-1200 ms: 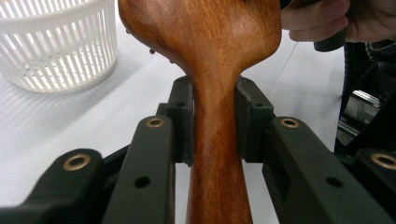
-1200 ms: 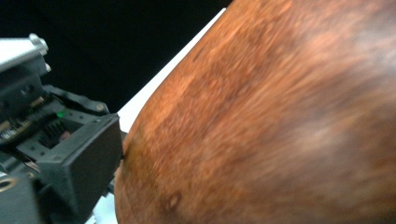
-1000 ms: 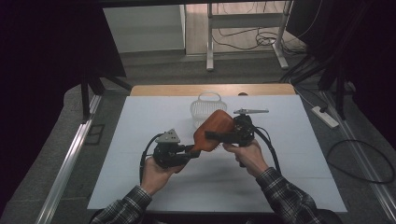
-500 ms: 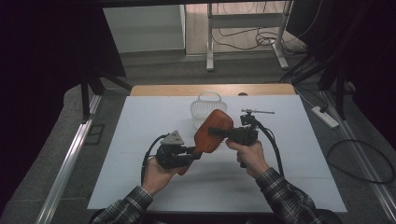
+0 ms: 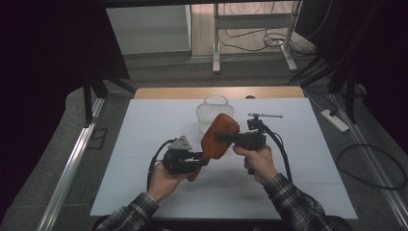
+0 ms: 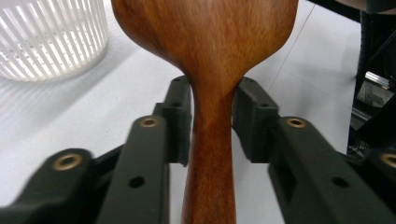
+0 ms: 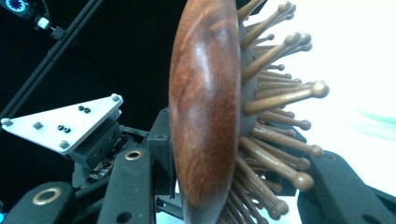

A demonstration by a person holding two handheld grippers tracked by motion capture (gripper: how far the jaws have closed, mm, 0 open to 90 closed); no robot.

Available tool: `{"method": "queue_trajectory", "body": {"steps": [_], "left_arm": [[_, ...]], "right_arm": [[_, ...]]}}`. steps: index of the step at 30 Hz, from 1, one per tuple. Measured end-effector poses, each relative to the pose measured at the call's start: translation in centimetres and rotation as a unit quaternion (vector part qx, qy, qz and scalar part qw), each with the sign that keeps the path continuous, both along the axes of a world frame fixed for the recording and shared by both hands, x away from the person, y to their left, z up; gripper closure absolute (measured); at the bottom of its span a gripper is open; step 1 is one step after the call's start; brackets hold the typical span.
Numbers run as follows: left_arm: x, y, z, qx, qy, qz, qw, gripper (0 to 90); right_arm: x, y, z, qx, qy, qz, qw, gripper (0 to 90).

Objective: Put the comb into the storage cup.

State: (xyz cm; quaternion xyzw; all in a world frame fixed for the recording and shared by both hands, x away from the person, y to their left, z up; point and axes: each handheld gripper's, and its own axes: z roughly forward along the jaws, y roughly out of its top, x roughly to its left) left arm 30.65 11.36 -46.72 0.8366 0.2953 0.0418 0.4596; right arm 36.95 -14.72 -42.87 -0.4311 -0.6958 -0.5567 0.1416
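Observation:
A brown wooden hairbrush [image 5: 220,137] is held up over the white table [image 5: 139,144] between both grippers. My left gripper [image 5: 202,159] is shut on its narrow handle [image 6: 210,154], with a black pad pressed to each side. My right gripper [image 5: 226,137] is shut across the oval head [image 7: 205,116]: one jaw lies on the smooth wooden back, the other against the ball-tipped wooden bristles [image 7: 280,98]. In the right gripper view the left gripper's grey three-cornered plate [image 7: 65,121] shows behind the brush.
A white slatted basket [image 5: 214,113] with a handle stands on the table just behind the brush, also seen as the basket [image 6: 46,37] at upper left. A wooden table edge [image 5: 216,92] runs along the back. Cables lie on the floor beyond.
The left gripper has moved a little right and in along the handle. The right gripper has shifted slightly right. The brush stays held between them.

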Motion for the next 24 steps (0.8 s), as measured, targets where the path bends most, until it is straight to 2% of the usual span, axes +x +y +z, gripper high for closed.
{"method": "queue_trajectory", "body": {"steps": [3,7,8,9,10,13,17,18,19,24], "left_arm": [[0.1,0.2,0.0,0.001,-0.002,0.006,1.0000,59.3],[0.2,0.7,0.0,-0.001,0.000,0.016,0.9999,50.3],[0.2,0.7,0.0,0.000,0.000,0.017,0.9999,45.2],[0.2,0.8,0.0,0.000,0.000,0.017,0.9999,45.2],[0.2,0.8,-0.1,0.002,-0.003,0.018,0.9998,40.9],[0.1,0.8,-0.2,0.011,-0.013,0.020,0.9996,36.3],[0.0,0.8,-0.3,0.015,-0.016,0.023,0.9995,27.9],[0.0,0.9,-0.3,0.013,-0.014,0.022,0.9996,26.5],[0.1,1.0,-0.4,0.013,-0.007,0.022,0.9996,21.2],[0.0,1.4,-0.5,0.008,0.003,0.017,0.9998,14.8]], "right_arm": [[-0.2,0.1,0.2,-0.011,-0.011,-0.007,0.9999,54.3],[-0.1,0.0,0.5,-0.015,-0.018,-0.011,0.9997,54.3],[-0.1,-0.1,0.7,-0.018,-0.025,-0.012,0.9995,54.1],[-0.1,-0.1,0.7,-0.018,-0.025,-0.012,0.9995,54.1],[-0.1,-0.2,0.8,-0.017,-0.031,-0.013,0.9993,54.1],[0.0,-0.3,0.9,-0.014,-0.034,-0.014,0.9992,54.1],[0.1,-0.5,1.3,-0.023,-0.045,-0.022,0.9985,54.1],[0.2,-0.5,1.4,-0.024,-0.045,-0.023,0.9984,54.1],[0.3,-0.5,1.6,-0.025,-0.049,-0.025,0.9982,54.1],[0.6,-0.6,1.8,-0.029,-0.054,-0.029,0.9977,54.0]]}}
